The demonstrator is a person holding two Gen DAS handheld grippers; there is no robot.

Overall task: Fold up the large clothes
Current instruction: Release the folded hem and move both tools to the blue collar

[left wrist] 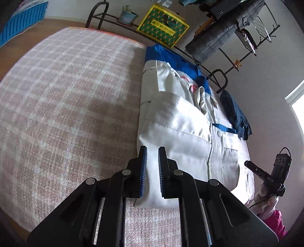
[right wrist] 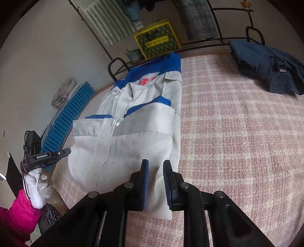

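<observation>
A white work jacket [left wrist: 180,123] with a blue yoke and red lettering lies folded into a long strip on the pink checked bed cover [left wrist: 66,104]; its sleeves are laid across the front. My left gripper [left wrist: 152,152] hovers over the hem's near corner. Its blue pads are almost together and no cloth is pinched. In the right wrist view the same jacket [right wrist: 133,142] lies flat. My right gripper [right wrist: 156,165] hangs above its other hem corner, open, with fabric showing only through the gap. Each view shows the other gripper just off the jacket's side edge: the left gripper [right wrist: 67,152] and the right gripper [left wrist: 247,163].
A folded dark blue garment [right wrist: 266,66] sits at the bed's far side. A black metal rack [left wrist: 117,19] behind the bed carries a yellow-green box [right wrist: 157,40], a potted plant [left wrist: 128,17] and hanging clothes. A blue slatted crate [right wrist: 66,121] leans by the wall. A white-gloved hand [right wrist: 38,186] with a pink sleeve holds the left gripper.
</observation>
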